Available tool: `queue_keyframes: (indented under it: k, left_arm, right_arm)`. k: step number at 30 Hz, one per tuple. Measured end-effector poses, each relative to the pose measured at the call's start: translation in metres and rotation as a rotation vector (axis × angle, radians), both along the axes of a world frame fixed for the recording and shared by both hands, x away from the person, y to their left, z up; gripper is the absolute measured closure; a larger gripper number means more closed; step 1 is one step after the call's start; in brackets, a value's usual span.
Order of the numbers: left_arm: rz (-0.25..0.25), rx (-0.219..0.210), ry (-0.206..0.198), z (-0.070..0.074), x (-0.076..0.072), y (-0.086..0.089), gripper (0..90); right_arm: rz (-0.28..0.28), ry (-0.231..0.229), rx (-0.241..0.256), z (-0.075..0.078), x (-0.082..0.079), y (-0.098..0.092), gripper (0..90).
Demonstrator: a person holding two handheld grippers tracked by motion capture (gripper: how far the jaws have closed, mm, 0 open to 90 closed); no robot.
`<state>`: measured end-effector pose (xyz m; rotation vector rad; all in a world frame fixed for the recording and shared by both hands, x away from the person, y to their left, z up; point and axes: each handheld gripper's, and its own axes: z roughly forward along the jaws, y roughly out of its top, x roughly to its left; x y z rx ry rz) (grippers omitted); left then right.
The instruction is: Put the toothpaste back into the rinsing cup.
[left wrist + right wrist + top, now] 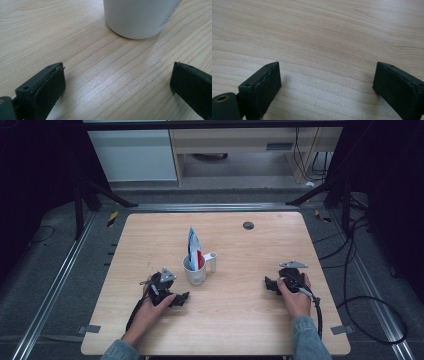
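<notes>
A light wooden desk point(235, 320) is seen from above, with a white mug point(195, 270) standing upright near its middle. A blue, white and red packet point(194, 247) is stuck in the mug and pokes up well past the rim. Just to the right of the mug, a small white cylinder thing point(212, 261) can be made out, touching or almost touching it, hard to tell which, and what it is can't really be told either. A dark round cable hole point(248, 225) is set into the desk toward the far edge.

The left gripper point(181, 298) is held low over the desk just in front and to the left of the mug, close but not touching. In the left gripper view its fingers point(50, 85) are spread wide with nothing between them, only bare wood, and the mug's white base point(137, 17) is seen just ahead.

The right gripper point(270, 284) is held well off to the right, apart from the mug. Its fingers point(265, 82) are also spread wide and empty, with plain wood grain underneath.
</notes>
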<state>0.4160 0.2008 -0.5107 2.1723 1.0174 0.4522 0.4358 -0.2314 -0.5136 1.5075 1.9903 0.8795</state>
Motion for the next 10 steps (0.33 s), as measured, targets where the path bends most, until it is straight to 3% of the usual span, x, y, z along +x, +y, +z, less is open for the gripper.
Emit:
queue_keyframes:
  k: [4, 10]
  left_arm:
    - [0.0, 0.0, 0.0, 0.0, 0.0, 0.0, 0.0]
    - [0.0, 0.001, 0.0, 0.0, -0.0001, 0.0, 0.0]
  right_arm:
    - [-0.039, 0.016, -0.007, -0.0009, 0.0017, 0.0001, 0.3]
    - [-0.109, 0.023, 0.0, -0.0007, 0.0029, 0.0032, 0.3]
